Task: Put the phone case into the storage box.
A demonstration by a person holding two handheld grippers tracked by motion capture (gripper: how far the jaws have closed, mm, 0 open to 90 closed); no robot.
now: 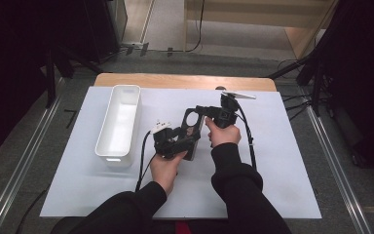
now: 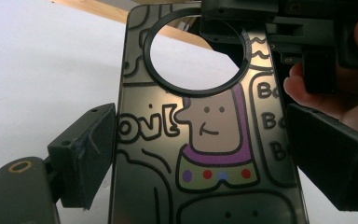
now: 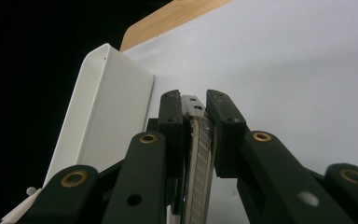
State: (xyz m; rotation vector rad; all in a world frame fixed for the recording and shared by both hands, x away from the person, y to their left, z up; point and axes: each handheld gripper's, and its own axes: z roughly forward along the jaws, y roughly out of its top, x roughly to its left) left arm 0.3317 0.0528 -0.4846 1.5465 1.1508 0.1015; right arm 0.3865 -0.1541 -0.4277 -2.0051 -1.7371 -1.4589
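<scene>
Your left gripper (image 1: 187,137) and right gripper (image 1: 200,111) both clamp one dark phone case (image 1: 193,127), held above the white mat (image 1: 272,161) mid-table, right of one white bin (image 1: 119,122)

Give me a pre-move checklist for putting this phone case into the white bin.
1. Left gripper across the phone case, a jaw at each long side: ok.
2. Right gripper clamped on the case's edge: ok.
3. Case off the table, held between both grippers: ok.
4. White bin empty and open at the top: ok.
5. Path over the white mat to the bin free of things: ok.
6. How firm the left grip is: cannot tell.
</scene>
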